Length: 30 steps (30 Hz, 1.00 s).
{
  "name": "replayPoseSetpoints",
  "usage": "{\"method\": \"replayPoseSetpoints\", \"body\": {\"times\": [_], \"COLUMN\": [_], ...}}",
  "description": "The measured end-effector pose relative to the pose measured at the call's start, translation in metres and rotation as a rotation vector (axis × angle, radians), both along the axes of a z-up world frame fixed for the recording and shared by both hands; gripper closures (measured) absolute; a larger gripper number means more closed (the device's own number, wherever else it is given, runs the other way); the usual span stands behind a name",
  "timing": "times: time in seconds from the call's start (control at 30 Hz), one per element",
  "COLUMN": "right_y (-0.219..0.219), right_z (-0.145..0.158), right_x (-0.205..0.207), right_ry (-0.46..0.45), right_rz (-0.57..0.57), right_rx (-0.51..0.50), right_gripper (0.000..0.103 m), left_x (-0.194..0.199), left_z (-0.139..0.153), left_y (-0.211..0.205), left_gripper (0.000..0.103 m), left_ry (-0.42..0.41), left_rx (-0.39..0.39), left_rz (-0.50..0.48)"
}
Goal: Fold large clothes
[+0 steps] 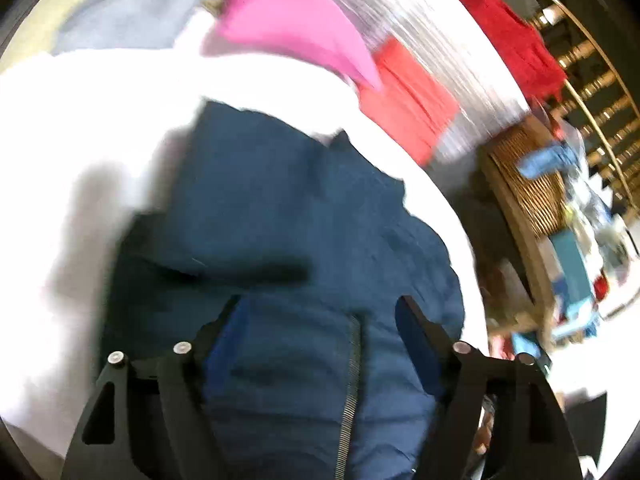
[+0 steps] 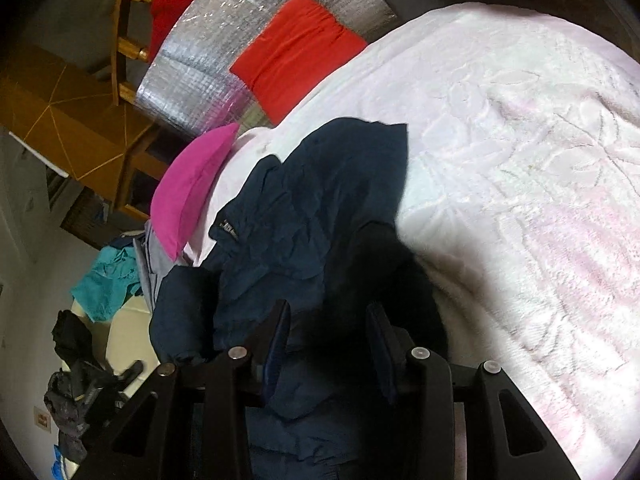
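Lying crumpled on the white bedspread [image 2: 520, 160], the navy jacket [image 2: 304, 216] is the landmark for everything else. It is dark blue, thin and creased, with a small label patch near one fold and a zip [image 1: 350, 380] running down it in the left wrist view. One sleeve end hangs over the near-left edge of the bedspread in the right wrist view.

Just above the jacket, the left gripper [image 1: 316, 320] stands with its jaws wide apart, the zip showing between them and neither pad pressing on the cloth. The right gripper [image 2: 326, 328] has its jaws narrower, with jacket fabric bunched between them; the pads look closed on that fabric, though shadow there makes the contact hard to read.

Beyond the jacket's far edge lies a pink cloth [image 2: 192, 184], and farther out an orange-red folded cloth [image 2: 296, 48] rests on a silver quilted mat [image 2: 200, 68]. A red garment [image 1: 508, 28] hangs past that, by a wooden railing [image 1: 592, 68]. Left of the jacket in the right wrist view a teal garment [image 2: 108, 284] sits in a heap.

Motion blur smears the whole left wrist view, so the cluttered things by the wicker basket [image 1: 528, 184] cannot be made out. The jacket's lower part is cut off behind both grippers.
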State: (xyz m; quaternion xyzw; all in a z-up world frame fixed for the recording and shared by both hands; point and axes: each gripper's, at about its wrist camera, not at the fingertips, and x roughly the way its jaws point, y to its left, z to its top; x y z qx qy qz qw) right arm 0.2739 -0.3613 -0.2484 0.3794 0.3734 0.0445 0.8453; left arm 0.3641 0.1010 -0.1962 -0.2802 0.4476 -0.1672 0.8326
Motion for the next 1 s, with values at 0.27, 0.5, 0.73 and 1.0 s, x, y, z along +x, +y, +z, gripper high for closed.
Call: {"method": "replayPoseSetpoints", "body": {"times": [0.27,0.5,0.73,1.0], "right_y": [0.029,0.03,0.022,0.012], "right_z": [0.01,0.012,0.012,0.002], "right_x": [0.005,0.007,0.005,0.0], "right_ry": [-0.02,-0.02,-0.037,-0.023], "right_rz": [0.079,0.076,0.069,0.052], "right_rx": [-0.029,-0.037,-0.03,-0.013], "right_gripper": [0.059,0.058,0.058,0.058], "left_x": [0.046,0.065,0.056,0.053], "left_z": [-0.003,-0.025,0.02,0.029], "left_y": [0.052,0.003,-0.056,-0.173], "left_gripper": [0.022,0.023,0.059,0.078], "left_ry": [0.018,0.041,-0.116,-0.095], "left_rx": [0.037,0.092,0.155,0.191], "left_rz": [0.232,0.141,-0.039,-0.303]}}
